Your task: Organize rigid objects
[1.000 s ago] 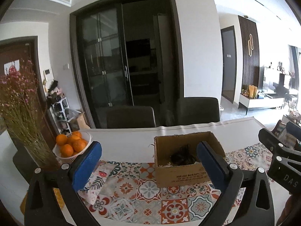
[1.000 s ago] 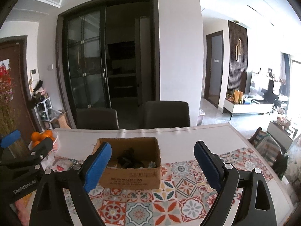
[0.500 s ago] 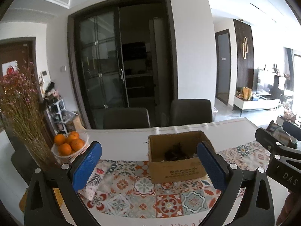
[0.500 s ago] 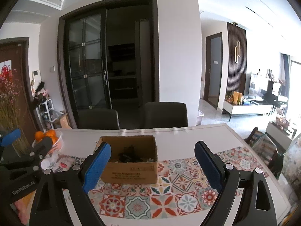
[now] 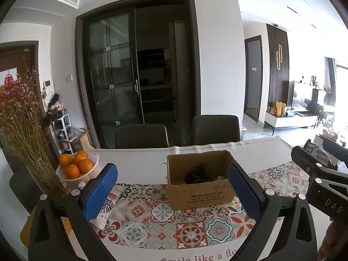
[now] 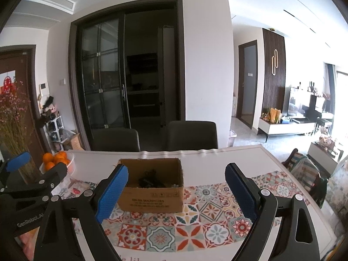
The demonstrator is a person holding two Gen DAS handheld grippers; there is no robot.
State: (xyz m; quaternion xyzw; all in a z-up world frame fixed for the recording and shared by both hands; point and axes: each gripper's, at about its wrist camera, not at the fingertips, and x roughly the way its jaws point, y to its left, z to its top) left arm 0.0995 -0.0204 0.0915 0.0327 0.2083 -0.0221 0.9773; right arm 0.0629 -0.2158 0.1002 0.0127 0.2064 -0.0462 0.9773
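Cardboard box point(image 5: 201, 179) sits open-topped on the patterned tile-print runner point(image 5: 163, 224) of the white table point(image 5: 141, 163), a dark tangle of objects point(image 5: 199, 175) lying inside it, too dim to name. At far left stand dried pink flowers point(image 5: 19, 113), then a white basket of oranges point(image 5: 76, 166). Left gripper point(image 5: 173, 192) hovers spread wide and empty short of the box. Right gripper point(image 6: 176, 193) hangs likewise spread and empty, the box between its blue pads point(image 6: 112, 190).
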